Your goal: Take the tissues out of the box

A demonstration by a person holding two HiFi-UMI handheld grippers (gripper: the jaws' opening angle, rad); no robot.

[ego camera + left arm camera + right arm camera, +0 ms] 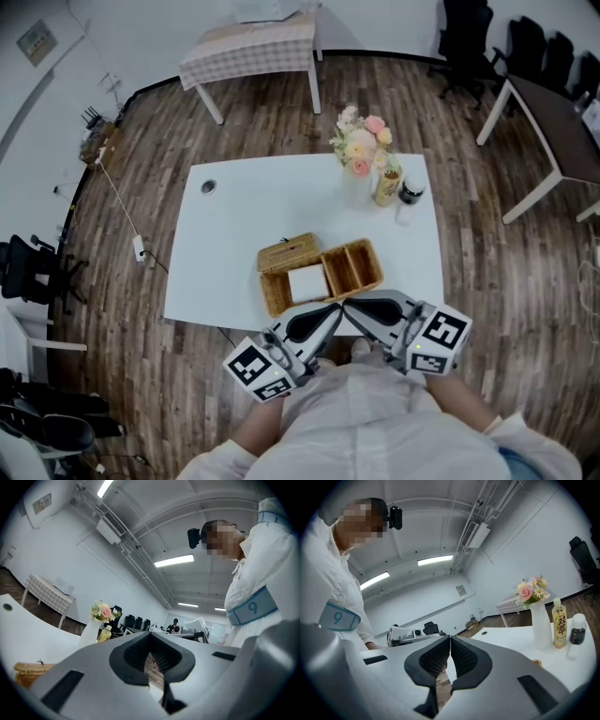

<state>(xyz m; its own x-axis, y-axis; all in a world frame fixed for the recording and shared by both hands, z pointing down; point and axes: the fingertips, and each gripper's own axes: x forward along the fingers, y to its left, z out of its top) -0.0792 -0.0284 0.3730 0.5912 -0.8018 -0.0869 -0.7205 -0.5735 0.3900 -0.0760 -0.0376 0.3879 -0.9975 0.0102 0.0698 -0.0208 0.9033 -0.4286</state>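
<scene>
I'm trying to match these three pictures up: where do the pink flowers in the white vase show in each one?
Head view: the flowers stand at the far edge of the white table, right of middle.
Left gripper view: flowers left of centre, up and left of the jaws.
Right gripper view: flowers at the right side, mid-height.
Shared landmark: the yellow bottle right beside the vase.

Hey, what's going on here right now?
A person stands at the near edge of a white table holding a gripper in each hand. The left gripper and right gripper are both shut and empty, tips close together, short of the wicker box. The white tissues lie in its left compartment, untouched.
</scene>
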